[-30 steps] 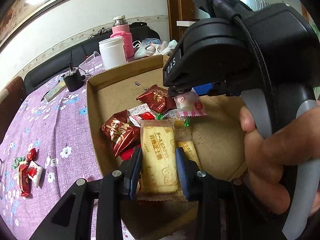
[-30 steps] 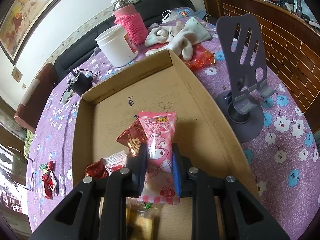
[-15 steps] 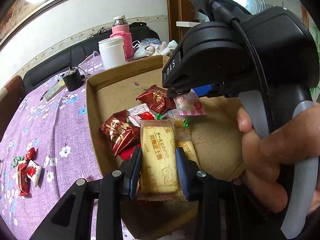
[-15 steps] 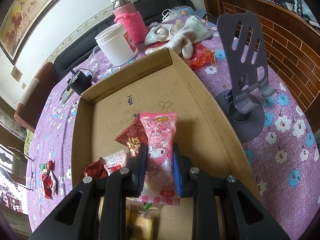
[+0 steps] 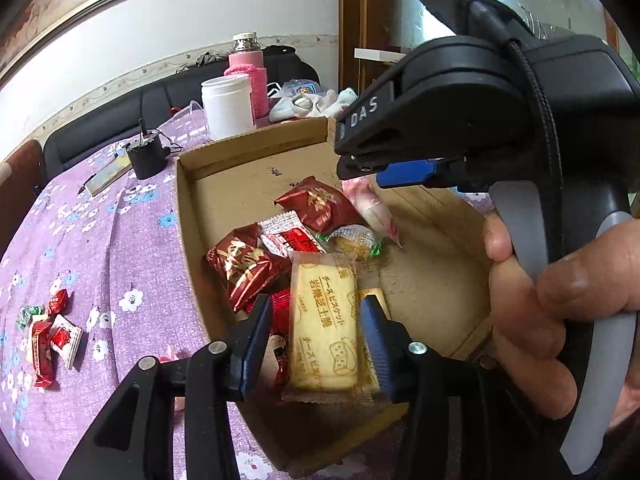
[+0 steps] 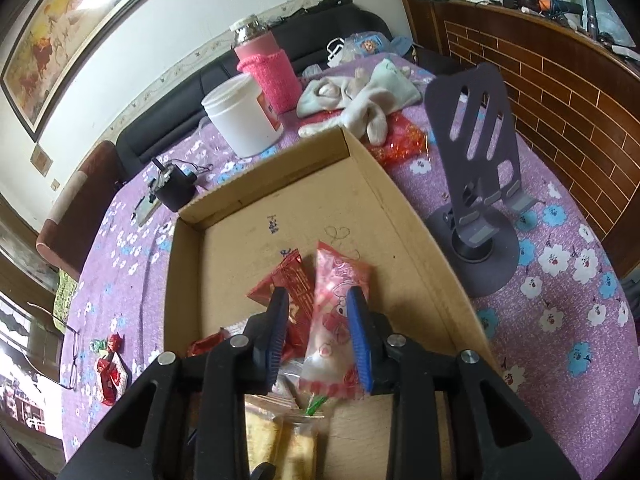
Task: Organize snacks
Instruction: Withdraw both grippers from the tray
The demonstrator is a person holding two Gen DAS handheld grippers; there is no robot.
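Drop-off step: both hand-held grippers, left and right, have just been opening, releasing the yellow biscuit packet and pink candy packet into the shallow cardboard box. Next: lift clear, fetch the red sweets off the purple tabletop.

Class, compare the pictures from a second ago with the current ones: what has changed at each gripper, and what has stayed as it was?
Both grippers' jaws have just been opening. The left gripper has let go of the yellow biscuit packet, which lies between its parted fingers. The right gripper has released the pink snack packet, now tilted onto the other snacks. The cardboard box, white jar and loose candies are unmoved.
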